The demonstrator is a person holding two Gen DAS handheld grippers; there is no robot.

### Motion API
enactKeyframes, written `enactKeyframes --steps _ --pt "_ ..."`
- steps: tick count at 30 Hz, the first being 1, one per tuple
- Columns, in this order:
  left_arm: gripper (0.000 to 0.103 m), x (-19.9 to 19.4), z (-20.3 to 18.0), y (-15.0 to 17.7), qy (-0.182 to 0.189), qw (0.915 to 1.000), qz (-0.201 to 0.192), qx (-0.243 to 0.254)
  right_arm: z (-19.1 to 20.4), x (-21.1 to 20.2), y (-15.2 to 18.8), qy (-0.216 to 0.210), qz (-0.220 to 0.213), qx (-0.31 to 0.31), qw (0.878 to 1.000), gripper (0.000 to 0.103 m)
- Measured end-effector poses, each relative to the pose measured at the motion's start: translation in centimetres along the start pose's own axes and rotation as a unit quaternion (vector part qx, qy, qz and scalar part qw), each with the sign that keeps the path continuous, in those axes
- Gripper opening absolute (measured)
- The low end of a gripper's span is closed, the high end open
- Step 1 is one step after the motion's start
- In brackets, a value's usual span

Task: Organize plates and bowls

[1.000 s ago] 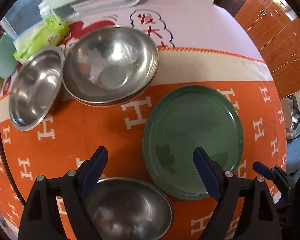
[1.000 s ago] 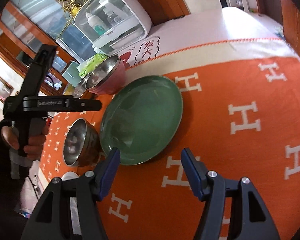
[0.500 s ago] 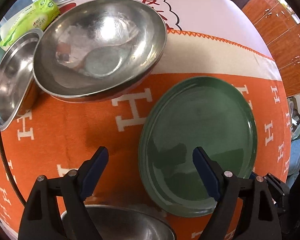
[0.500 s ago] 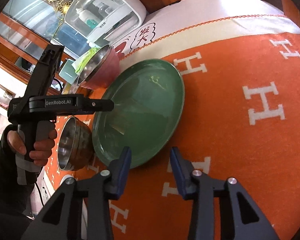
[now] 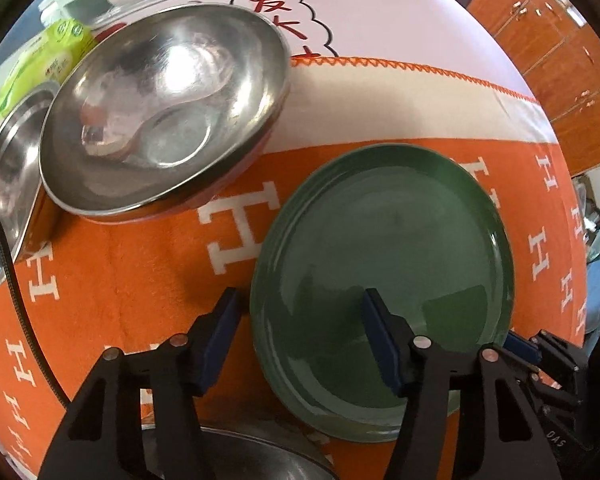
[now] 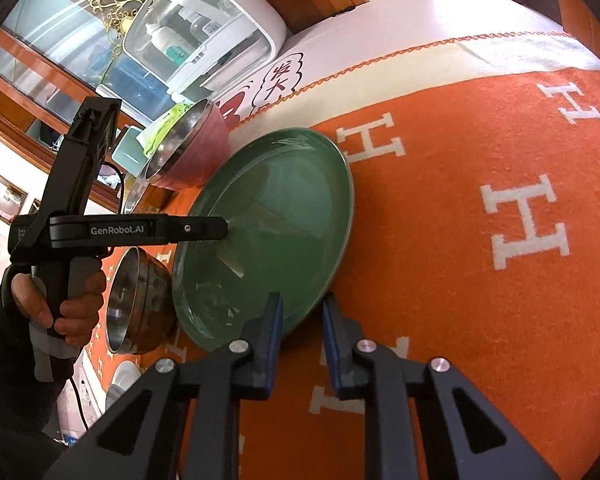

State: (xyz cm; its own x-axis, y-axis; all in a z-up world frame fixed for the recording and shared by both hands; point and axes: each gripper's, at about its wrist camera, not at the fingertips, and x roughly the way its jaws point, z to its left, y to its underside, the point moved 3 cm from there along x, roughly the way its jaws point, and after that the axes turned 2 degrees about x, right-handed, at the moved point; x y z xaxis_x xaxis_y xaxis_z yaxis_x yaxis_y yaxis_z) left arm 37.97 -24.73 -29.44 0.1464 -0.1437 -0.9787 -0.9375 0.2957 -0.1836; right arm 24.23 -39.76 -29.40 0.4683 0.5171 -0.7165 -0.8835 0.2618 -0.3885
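Green plate point(image 6: 276, 232) flat on orange cloth point(image 6: 460, 280), in the middle. Right gripper point(image 6: 300, 328) nearer, jaws open a little around the plate's near rim. Left gripper point(image 5: 300, 324) wide open over its left edge, holding nothing.

Orange H-patterned blanket point(image 6: 460, 280), green tissue pack point(image 5: 40, 68), white lidded box point(image 6: 204, 36)

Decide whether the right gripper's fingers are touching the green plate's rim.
Cannot tell. In the right wrist view the right gripper straddles the green plate rim, fingers slightly open; no clear contact or gap shows.
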Motion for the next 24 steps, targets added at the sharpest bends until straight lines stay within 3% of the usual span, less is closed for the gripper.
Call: enactKeyframes --steps 17,24 --pt "0.049 -0.9 0.4 0.5 0.004 0.9999 0.002 -0.01 -0.1 -0.2 0.3 0.013 0.011 0.008 1.0 0.018" --pt "0.042 -1.4 -0.6 0.7 0.0 1.0 0.007 -0.002 -0.3 -1.0 1.2 0.031 0.022 0.021 0.999 0.017"
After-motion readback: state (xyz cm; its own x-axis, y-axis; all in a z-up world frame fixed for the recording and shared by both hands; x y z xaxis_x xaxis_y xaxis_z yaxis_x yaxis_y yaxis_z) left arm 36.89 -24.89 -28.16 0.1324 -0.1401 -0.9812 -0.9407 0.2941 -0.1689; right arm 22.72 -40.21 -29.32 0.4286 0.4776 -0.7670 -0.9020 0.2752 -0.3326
